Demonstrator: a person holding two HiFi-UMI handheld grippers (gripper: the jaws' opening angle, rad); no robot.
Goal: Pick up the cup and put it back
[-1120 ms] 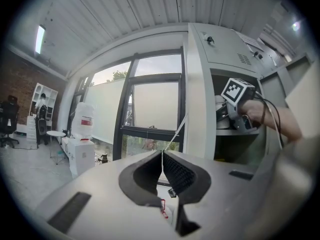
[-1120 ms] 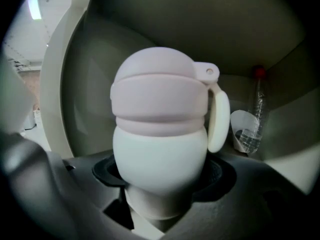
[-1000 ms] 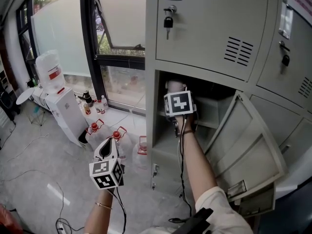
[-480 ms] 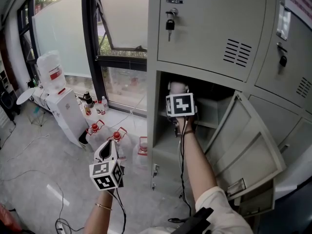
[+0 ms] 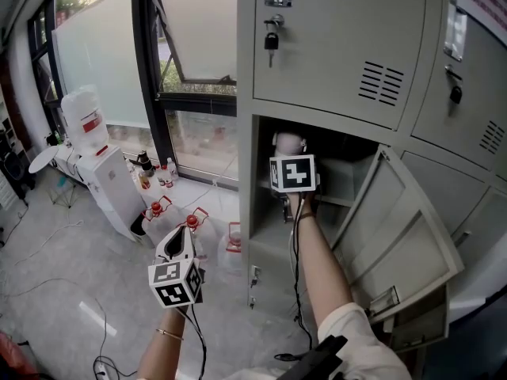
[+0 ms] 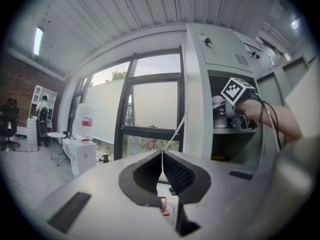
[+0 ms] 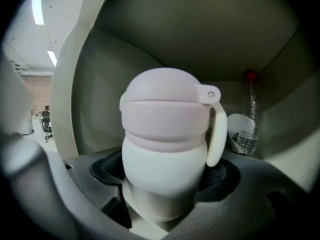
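Widening the right tongs just now, cup between the pads, upright on the locker shelf, at 12 o'clock from the marker cube. Looks like release: put-back nearly done. Holding the left tongs pinched together, empty.

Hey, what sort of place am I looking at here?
Probably a workplace locker area or break corner: a bank of grey metal lockers, one with a padlock, a water dispenser by the window, and spare water jugs on the floor.
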